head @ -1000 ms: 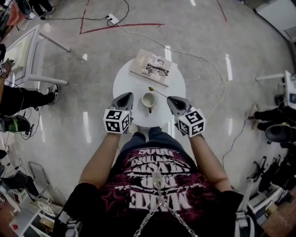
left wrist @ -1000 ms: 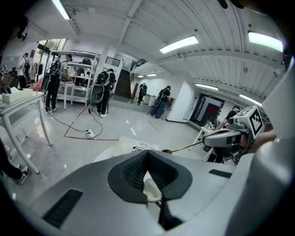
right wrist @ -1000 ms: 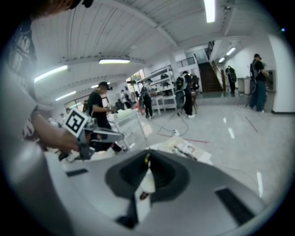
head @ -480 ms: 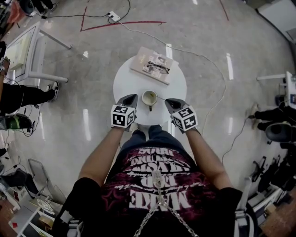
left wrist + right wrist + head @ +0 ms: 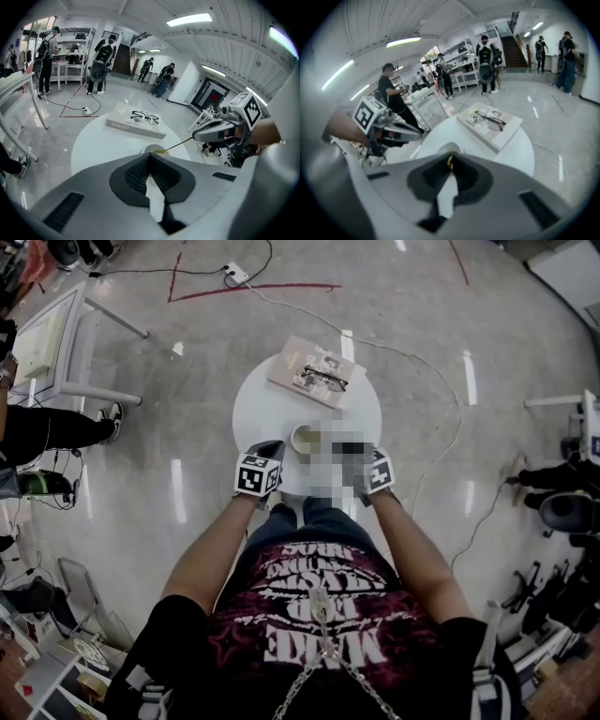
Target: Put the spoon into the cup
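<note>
Lately sunk toward desk (image 5: 272, 409): right tool (image 5: 451, 159) pinches spoon (image 5: 176, 145), bowl at cup (image 5: 305, 437) mouth; left tool (image 5: 150, 157) pressed together, empty.

Round white table (image 5: 267, 413): cup (image 5: 303, 438) near front edge, book (image 5: 298, 364) behind.

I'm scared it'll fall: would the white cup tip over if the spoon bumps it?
Probably not: the cup looks wide and stands upright on the table. It might slide, since the table looks smooth. The spoon looks thin, so bumps should be gentle.
</note>
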`<move>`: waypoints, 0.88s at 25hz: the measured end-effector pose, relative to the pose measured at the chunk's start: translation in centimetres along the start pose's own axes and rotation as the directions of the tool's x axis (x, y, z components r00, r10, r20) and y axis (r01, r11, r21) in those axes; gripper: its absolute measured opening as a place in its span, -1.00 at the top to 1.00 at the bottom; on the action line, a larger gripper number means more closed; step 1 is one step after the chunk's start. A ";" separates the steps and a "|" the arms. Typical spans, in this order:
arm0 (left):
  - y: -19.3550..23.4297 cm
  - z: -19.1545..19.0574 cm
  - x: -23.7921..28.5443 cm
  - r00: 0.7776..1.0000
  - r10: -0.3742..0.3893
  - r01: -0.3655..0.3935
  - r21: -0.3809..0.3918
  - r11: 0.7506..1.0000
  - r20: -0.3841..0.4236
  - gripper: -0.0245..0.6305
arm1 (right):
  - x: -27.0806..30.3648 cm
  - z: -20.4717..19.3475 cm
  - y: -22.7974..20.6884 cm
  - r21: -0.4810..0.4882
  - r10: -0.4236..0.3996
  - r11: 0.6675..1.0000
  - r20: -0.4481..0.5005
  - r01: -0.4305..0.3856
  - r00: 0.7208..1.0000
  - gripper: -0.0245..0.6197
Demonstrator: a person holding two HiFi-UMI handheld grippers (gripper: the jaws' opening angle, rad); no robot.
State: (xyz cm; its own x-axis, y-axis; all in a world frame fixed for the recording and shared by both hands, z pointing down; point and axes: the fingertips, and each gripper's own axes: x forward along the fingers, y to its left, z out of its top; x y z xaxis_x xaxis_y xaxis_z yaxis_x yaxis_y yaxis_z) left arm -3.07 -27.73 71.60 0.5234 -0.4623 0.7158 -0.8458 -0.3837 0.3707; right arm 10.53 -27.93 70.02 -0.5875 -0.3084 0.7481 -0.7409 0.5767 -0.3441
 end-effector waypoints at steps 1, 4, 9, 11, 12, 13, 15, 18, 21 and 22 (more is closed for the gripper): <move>-0.1 -0.1 0.1 1.000 -0.002 0.002 0.000 1.000 -0.005 0.85 | 0.3 -0.1 0.0 0.003 0.000 1.000 -0.009 0.000 1.000 0.81; -0.6 -0.3 0.3 1.000 -0.011 0.011 0.011 1.000 -0.019 0.85 | 1.0 -0.3 0.1 0.007 0.004 1.000 -0.030 -0.004 1.000 0.81; -1.1 -0.8 0.5 0.999 -0.019 0.020 0.021 1.000 -0.038 0.85 | 2.3 -0.8 0.7 0.030 0.032 0.999 -0.040 -0.031 0.999 0.81; -1.1 -0.9 0.3 0.999 -0.018 0.019 0.023 1.000 -0.049 0.85 | 2.4 -0.7 1.0 0.024 0.025 0.999 -0.045 -0.024 0.999 0.81; -1.1 -1.0 0.2 0.998 -0.017 0.019 0.023 1.000 -0.055 0.85 | 2.4 -0.7 0.9 0.022 0.016 1.000 -0.048 -0.015 0.999 0.81; -1.1 -1.1 0.2 0.998 -0.016 0.017 0.023 1.000 -0.062 0.85 | 2.6 -0.8 0.8 0.023 0.009 1.000 -0.051 -0.008 0.999 0.81; -1.0 -1.2 0.2 0.997 -0.011 0.013 0.025 1.000 -0.075 0.85 | 3.0 -1.0 0.6 0.037 0.008 0.999 -0.058 -0.006 0.998 0.81; -1.1 -1.0 0.1 0.997 -0.010 0.012 0.031 0.999 -0.082 0.85 | 3.5 -1.5 0.9 0.056 0.026 0.998 -0.072 -0.022 0.997 0.81; -1.1 -0.8 0.3 0.997 -0.016 0.018 0.031 0.999 -0.074 0.85 | 3.7 -1.6 0.7 0.053 0.022 0.998 -0.057 -0.019 0.998 0.79; -1.2 -0.6 0.3 0.997 -0.019 0.022 0.031 0.999 -0.068 0.85 | 3.8 -1.6 0.7 0.051 0.024 0.998 -0.051 -0.022 0.998 0.70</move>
State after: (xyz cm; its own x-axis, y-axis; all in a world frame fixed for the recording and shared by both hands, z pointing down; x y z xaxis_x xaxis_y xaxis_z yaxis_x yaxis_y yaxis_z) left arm -2.03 -26.91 71.71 0.5315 -0.3989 0.7472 -0.8307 -0.4182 0.3675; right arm 8.31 -27.46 73.49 -0.5882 -0.2554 0.7674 -0.7436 0.5440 -0.3889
